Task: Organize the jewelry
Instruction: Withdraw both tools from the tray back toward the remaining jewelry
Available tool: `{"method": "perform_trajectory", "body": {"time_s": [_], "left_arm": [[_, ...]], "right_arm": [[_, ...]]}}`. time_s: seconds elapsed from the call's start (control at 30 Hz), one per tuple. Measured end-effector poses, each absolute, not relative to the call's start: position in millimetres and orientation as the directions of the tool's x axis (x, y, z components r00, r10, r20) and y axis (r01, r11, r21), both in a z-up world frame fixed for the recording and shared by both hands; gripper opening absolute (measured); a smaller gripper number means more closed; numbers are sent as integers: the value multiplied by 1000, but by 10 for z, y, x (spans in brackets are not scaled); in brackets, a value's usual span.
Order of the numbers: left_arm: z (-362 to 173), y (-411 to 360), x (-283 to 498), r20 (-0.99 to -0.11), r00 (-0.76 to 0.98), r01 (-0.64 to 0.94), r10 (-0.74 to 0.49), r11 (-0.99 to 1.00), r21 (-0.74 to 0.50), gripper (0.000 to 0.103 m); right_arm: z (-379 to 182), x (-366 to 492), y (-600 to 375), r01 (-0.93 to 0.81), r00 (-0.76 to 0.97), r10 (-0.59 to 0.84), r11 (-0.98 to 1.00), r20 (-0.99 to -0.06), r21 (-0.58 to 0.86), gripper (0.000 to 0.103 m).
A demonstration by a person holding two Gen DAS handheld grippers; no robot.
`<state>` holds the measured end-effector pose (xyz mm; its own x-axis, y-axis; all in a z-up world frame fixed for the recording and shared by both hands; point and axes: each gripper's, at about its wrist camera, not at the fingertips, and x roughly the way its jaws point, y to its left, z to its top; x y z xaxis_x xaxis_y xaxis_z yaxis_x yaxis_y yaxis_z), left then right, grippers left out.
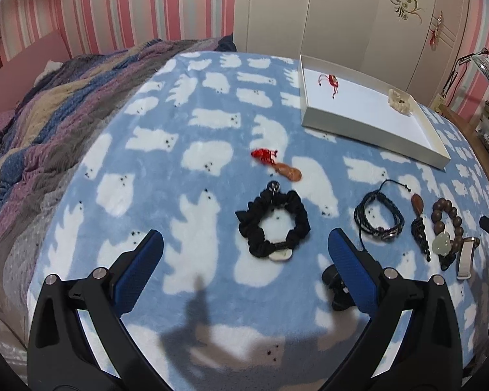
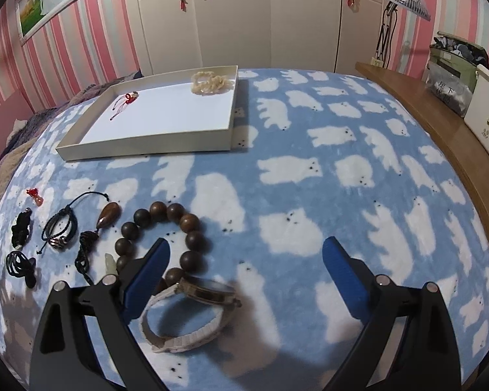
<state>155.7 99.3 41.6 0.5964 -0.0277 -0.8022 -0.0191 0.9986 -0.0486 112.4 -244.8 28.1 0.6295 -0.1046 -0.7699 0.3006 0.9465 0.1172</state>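
Left wrist view: the left tongs hang wide open and empty over a bear-print blanket on the bed, above a black scrunchie. A corded bracelet and a pendant lie beside it; the white tray sits well beyond.

Right wrist view: the right tongs gape empty over a bead bracelet and a white watch, which touch. Closing here risks snagging both together. Writing on a bag on the desk is unreadable.
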Motion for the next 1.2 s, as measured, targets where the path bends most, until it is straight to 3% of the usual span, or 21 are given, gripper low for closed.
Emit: {"method": "perform_trajectory", "body": {"time_s": [1.2], "left_arm": [[293,987,2049,-833,545,84,-93,995,-56,100]], "right_arm": [[185,1552,-2081,273,531,-181,961,-828,-35,94]]}}
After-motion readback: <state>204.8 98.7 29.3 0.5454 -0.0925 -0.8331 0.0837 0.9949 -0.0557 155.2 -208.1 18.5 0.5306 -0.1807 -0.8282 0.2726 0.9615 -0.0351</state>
